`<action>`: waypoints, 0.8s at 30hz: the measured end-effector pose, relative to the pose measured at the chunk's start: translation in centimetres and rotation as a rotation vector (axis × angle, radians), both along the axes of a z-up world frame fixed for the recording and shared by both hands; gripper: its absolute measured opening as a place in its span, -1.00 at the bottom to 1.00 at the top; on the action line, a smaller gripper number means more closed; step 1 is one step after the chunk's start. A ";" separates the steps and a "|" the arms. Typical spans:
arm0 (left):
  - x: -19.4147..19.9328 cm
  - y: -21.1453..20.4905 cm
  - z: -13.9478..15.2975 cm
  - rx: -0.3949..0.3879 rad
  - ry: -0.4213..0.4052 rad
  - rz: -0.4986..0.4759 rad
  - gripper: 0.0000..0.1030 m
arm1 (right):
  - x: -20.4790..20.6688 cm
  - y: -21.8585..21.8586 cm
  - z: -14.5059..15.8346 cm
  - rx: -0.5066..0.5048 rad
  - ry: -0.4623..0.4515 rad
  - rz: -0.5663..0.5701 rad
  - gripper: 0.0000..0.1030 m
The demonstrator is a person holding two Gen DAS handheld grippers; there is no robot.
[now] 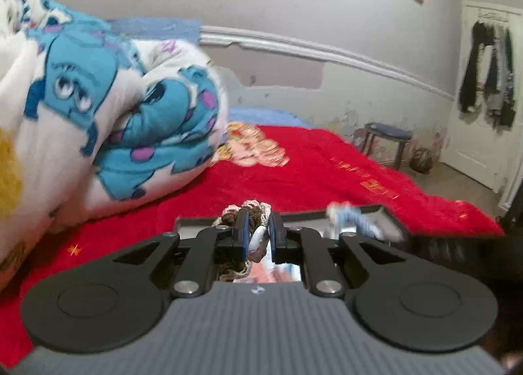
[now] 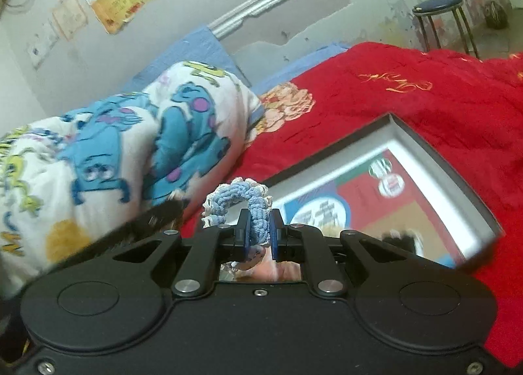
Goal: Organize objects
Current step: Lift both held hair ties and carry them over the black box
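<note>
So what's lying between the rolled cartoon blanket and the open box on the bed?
Only bare red bedspread, seen in the right wrist view between the cartoon blanket and the open box.

I see a red bedspread [image 2: 408, 103] with gold embroidery, and a white blanket [image 1: 108, 107] printed with blue monsters spotted purple. My left gripper [image 1: 258, 237], black with blue pads, holds a brown-and-cream crocheted scrunchie [image 1: 253, 211]; the right gripper [image 2: 260, 237] holds a light-blue scrunchie [image 2: 228, 198] edged cream. The box [image 2: 457, 185] has a grey rim.
</note>
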State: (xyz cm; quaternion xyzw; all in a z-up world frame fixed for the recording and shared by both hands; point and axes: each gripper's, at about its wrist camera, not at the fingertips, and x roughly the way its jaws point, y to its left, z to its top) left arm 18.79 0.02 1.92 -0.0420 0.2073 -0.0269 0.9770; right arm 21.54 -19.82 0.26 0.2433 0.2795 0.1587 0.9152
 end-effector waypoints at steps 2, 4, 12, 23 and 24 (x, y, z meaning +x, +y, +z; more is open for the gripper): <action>0.3 0.1 -0.9 0.015 0.026 0.005 -0.70 | 1.4 0.3 -0.8 0.017 -0.002 -0.001 -0.76; 0.6 0.1 -1.4 0.006 0.049 0.011 -0.70 | 2.1 0.3 -1.7 0.025 0.018 0.001 -0.76; 0.9 -1.9 -2.8 0.102 0.049 0.038 -0.70 | 3.1 0.0 -4.6 0.034 0.064 0.013 -0.76; 1.2 -1.7 -4.2 0.111 0.133 0.042 -0.69 | 2.1 0.1 -5.3 0.039 0.071 -0.009 -0.76; 1.2 -1.7 -4.2 0.108 0.137 0.043 -0.69 | 2.1 0.3 -5.2 0.031 0.069 -0.007 -0.76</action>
